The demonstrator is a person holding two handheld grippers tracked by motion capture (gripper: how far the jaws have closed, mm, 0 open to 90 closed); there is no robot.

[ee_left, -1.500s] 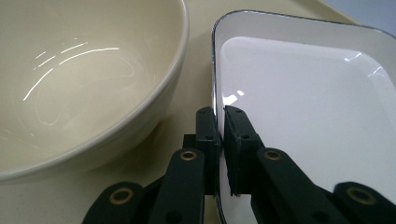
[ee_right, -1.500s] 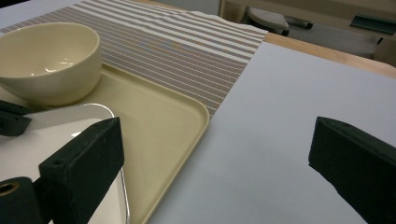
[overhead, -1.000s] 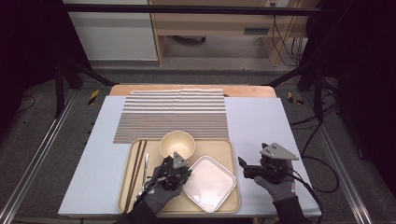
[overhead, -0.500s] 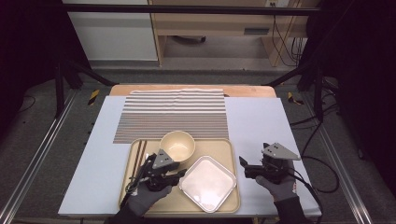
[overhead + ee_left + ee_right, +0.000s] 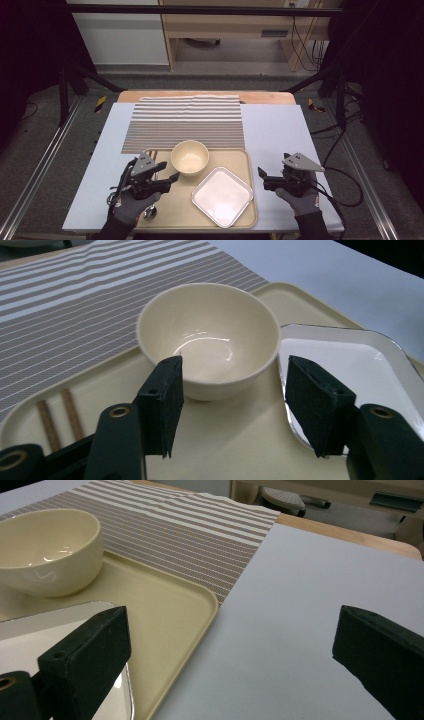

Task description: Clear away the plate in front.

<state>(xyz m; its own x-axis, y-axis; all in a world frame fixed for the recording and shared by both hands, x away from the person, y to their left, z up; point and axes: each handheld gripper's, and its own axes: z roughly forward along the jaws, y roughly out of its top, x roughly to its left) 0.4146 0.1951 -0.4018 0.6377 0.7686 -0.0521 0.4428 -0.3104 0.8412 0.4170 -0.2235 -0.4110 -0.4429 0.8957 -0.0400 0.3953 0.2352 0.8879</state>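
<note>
Left jaws spread, nothing between them, lined up on the bowl (image 5: 209, 337) just ahead. A second ago my left gripper (image 5: 167, 175) sat over the near edge of the white plate (image 5: 222, 196); it has since swung left and now hovers over the tray's (image 5: 247, 165) left half, pointing at the bowl. Reads as: I've backed off the plate and am setting up on the bowl, grasp not yet made.

Right gripper (image 5: 262, 176) hasn't moved: jaws wide apart, empty, hovering over bare counter (image 5: 272, 130) just right of the tray.

Edges: bowl sits at the tray's far rim, plate corner close to its right side, so my right pad (image 5: 312, 405) comes in just over the plate edge. Chopsticks (image 5: 60, 417) lie along the tray's left side; a spoon (image 5: 149, 213) shows below my left hand. Tight there.

Open room: striped mat (image 5: 185, 122) beyond the tray is bare, likely landing spot. Counter to both sides is free.
</note>
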